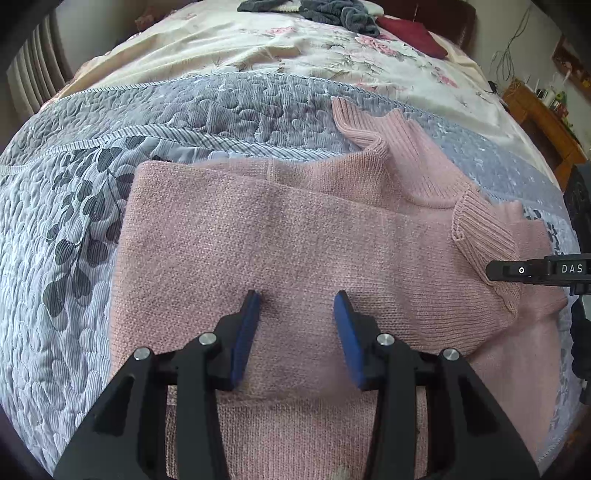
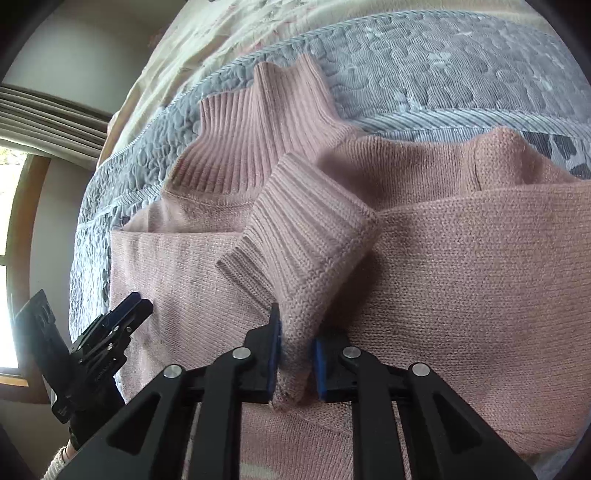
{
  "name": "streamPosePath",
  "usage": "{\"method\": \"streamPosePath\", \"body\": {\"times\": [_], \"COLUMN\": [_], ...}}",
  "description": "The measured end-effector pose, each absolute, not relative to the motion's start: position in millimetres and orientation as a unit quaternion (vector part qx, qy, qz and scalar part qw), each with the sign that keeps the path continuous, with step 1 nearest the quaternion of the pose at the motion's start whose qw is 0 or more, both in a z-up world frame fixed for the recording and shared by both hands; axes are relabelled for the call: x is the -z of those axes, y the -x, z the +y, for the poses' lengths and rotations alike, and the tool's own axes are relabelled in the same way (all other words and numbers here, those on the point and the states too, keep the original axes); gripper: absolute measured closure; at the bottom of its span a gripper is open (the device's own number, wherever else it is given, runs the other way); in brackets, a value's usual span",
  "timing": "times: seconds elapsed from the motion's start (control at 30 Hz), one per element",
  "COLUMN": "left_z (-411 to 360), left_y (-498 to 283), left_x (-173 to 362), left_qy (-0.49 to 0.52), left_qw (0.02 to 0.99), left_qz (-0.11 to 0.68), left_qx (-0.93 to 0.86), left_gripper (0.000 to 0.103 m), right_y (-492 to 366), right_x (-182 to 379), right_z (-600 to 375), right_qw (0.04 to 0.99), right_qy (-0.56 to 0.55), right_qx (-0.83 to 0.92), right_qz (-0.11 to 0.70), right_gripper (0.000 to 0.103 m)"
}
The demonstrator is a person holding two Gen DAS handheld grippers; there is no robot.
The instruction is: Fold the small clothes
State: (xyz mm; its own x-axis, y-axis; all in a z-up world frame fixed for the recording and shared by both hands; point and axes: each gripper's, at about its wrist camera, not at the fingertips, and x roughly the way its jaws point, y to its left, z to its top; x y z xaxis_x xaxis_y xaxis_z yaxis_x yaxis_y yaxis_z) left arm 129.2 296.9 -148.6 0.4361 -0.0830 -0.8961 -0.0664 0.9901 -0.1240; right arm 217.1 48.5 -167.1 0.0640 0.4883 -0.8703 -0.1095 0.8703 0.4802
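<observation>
A pink knitted sweater point(image 1: 280, 236) lies spread on a grey-blue quilt point(image 1: 66, 229), with a sleeve folded across its body and its ribbed collar point(image 1: 369, 129) pointing away. My left gripper point(image 1: 297, 310) hovers over the middle of the sweater, open, with nothing between its blue pads. In the right wrist view my right gripper point(image 2: 295, 332) is shut on the folded sleeve point(image 2: 306, 306) just below its ribbed cuff point(image 2: 299, 236), which stands up off the sweater body. The left gripper point(image 2: 136, 306) shows at the lower left there; the right gripper's finger point(image 1: 524, 271) enters the left view from the right.
The quilt covers a bed; beyond it is a floral sheet point(image 1: 295, 48) with dark grey clothes point(image 1: 332, 11) and a dark red garment point(image 1: 413, 33). A wooden cabinet point(image 1: 543, 122) stands at the right of the bed. A window point(image 2: 11, 258) and curtain are at the left.
</observation>
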Motion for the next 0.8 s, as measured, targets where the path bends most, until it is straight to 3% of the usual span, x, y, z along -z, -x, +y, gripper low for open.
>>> {"method": "streamPosePath", "body": {"times": [0.07, 0.17, 0.23, 0.37, 0.63, 0.67, 0.73, 0.8], "left_z": [297, 299, 298, 287, 275, 275, 272, 271], "left_y": [-130, -129, -128, -133, -141, -141, -140, -141], "left_x": [147, 137, 127, 121, 146, 148, 149, 150], "left_qy": [0.069, 0.073, 0.076, 0.073, 0.078, 0.076, 0.068, 0.064], "left_qw": [0.843, 0.842, 0.848, 0.851, 0.835, 0.836, 0.837, 0.836], "left_qz": [0.534, 0.535, 0.525, 0.52, 0.544, 0.543, 0.544, 0.544], "left_qx": [0.006, 0.006, 0.009, 0.015, 0.01, 0.009, 0.008, 0.009], "left_gripper": [0.061, 0.061, 0.059, 0.058, 0.058, 0.058, 0.056, 0.055], "right_y": [-216, -213, -212, -215, -223, -222, -221, -220], "right_x": [161, 129, 105, 100, 153, 155, 154, 150], "right_z": [47, 42, 49, 88, 127, 129, 129, 120], "right_qw": [0.715, 0.751, 0.772, 0.768, 0.747, 0.748, 0.756, 0.758], "right_qy": [-0.139, -0.092, -0.063, -0.009, 0.079, 0.088, 0.118, 0.101], "right_qx": [-0.205, -0.19, -0.197, -0.225, -0.179, -0.177, -0.162, -0.168], "right_qz": [0.653, 0.626, 0.601, 0.6, 0.635, 0.634, 0.623, 0.622], "right_gripper": [0.083, 0.069, 0.055, 0.054, 0.054, 0.055, 0.083, 0.094]}}
